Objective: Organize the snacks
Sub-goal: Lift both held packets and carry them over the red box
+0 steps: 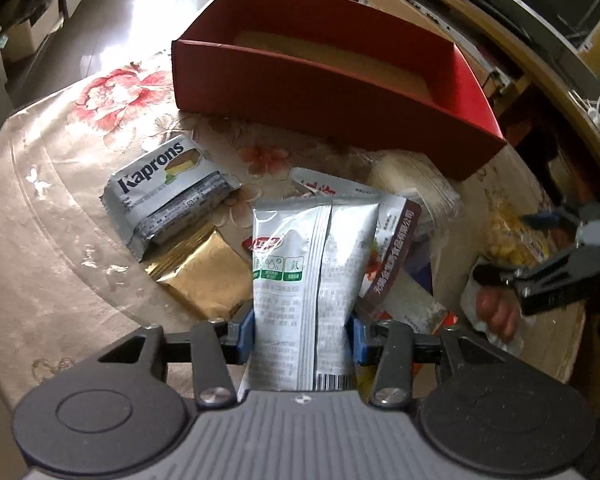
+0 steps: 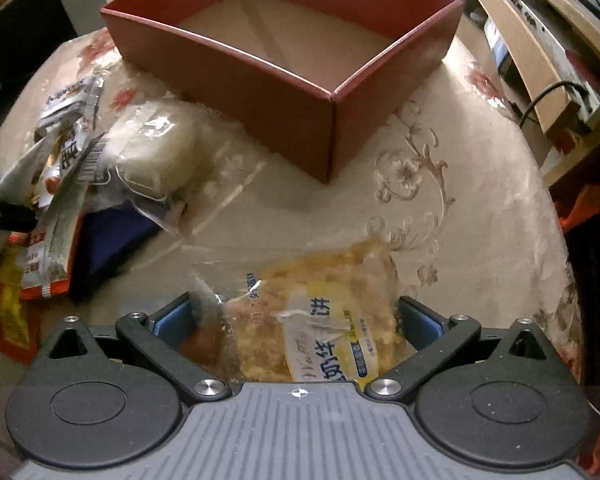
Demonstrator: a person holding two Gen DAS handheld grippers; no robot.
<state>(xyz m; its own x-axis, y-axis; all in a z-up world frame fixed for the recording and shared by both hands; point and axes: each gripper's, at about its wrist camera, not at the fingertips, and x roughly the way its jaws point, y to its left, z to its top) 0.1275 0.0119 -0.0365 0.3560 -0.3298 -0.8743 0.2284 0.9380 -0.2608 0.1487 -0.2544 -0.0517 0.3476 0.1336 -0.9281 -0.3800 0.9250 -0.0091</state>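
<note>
An empty red box [image 1: 340, 92] stands at the far side of the table; it also shows in the right wrist view [image 2: 284, 80]. My left gripper [image 1: 302, 330] is shut on a silver snack pouch [image 1: 312, 280], held above a heap of packets. My right gripper [image 2: 296, 320] has its jaws around a clear bag of yellow crumbly snack [image 2: 320, 312] lying on the cloth; the pads sit at the bag's sides. The right gripper also shows at the right edge of the left wrist view [image 1: 540, 264].
A silver Kaprons pack [image 1: 164, 188], a gold packet [image 1: 204, 276] and a white wrapped bun [image 2: 156, 148] lie on the floral tablecloth [image 2: 460, 208]. More packets are heaped at the left [image 2: 52, 208]. Shelves stand beyond the table's right edge.
</note>
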